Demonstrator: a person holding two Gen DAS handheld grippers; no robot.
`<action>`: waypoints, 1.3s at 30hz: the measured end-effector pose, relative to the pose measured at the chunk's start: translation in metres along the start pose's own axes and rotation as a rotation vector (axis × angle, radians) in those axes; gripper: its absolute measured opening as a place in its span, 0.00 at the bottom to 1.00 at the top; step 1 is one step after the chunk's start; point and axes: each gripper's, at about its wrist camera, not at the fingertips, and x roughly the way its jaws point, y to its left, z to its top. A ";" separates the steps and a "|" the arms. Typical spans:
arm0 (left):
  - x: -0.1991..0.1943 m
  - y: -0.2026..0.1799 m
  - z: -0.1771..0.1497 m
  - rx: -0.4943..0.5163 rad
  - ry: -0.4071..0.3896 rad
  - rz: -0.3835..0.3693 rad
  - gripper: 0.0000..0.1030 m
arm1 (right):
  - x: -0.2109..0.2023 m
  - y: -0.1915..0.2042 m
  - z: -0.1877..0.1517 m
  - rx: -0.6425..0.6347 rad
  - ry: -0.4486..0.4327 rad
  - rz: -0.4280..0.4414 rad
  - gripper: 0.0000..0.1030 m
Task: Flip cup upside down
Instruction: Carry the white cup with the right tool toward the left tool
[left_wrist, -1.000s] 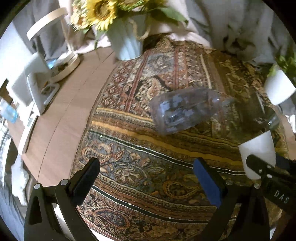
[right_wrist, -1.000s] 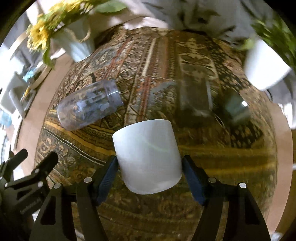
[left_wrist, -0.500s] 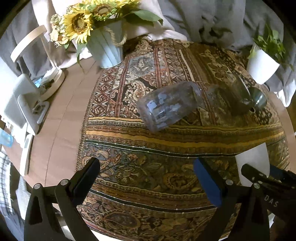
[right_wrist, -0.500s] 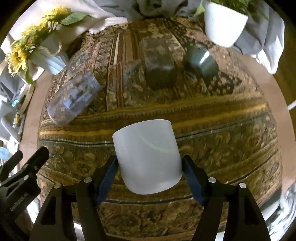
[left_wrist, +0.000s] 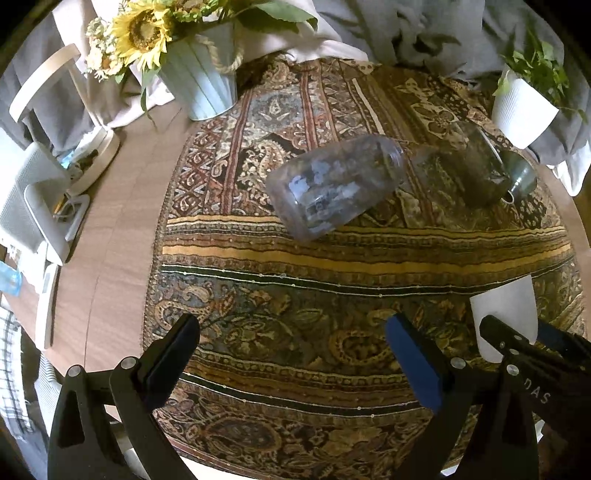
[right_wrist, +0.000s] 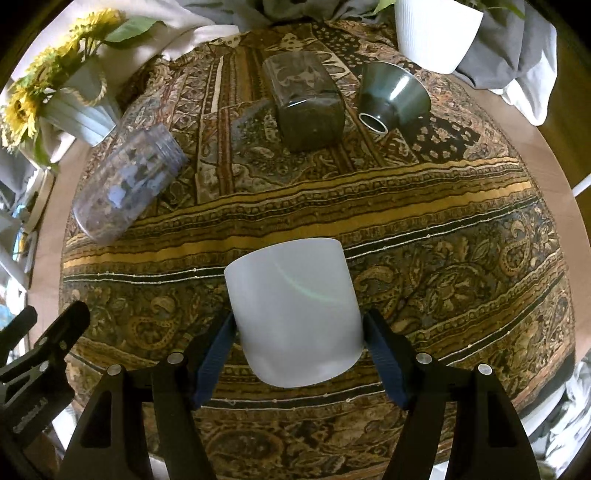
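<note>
A plain white cup (right_wrist: 295, 314) sits between the fingers of my right gripper (right_wrist: 299, 334), which is shut on it and holds it above the patterned cloth (right_wrist: 424, 229). Its wider end points away from the camera. The same cup shows at the right edge of the left wrist view (left_wrist: 506, 314), with the right gripper's black fingers in front of it. My left gripper (left_wrist: 291, 347) is open and empty, over the cloth to the left of the cup.
A clear jar (left_wrist: 332, 184) lies on its side mid-cloth. A dark square jar (right_wrist: 306, 99) and a dark green funnel-shaped cup (right_wrist: 391, 96) lie farther back. A sunflower vase (left_wrist: 203, 81) stands back left, a white plant pot (right_wrist: 432, 29) back right. White devices (left_wrist: 33, 206) sit on the wooden table's left.
Both grippers have pulled back and up from the cloth, so the jars look farther away. The right gripper keeps its hold on the white cup. The left gripper stays open.
</note>
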 end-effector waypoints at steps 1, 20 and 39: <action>-0.001 0.000 0.000 -0.002 -0.001 0.000 1.00 | -0.001 0.000 0.000 0.002 0.002 0.002 0.69; -0.044 -0.019 -0.004 -0.059 -0.059 -0.029 1.00 | -0.065 -0.021 -0.005 -0.039 -0.088 0.031 0.81; -0.064 -0.101 -0.018 -0.028 -0.054 -0.057 1.00 | -0.086 -0.103 0.003 -0.012 -0.124 0.013 0.81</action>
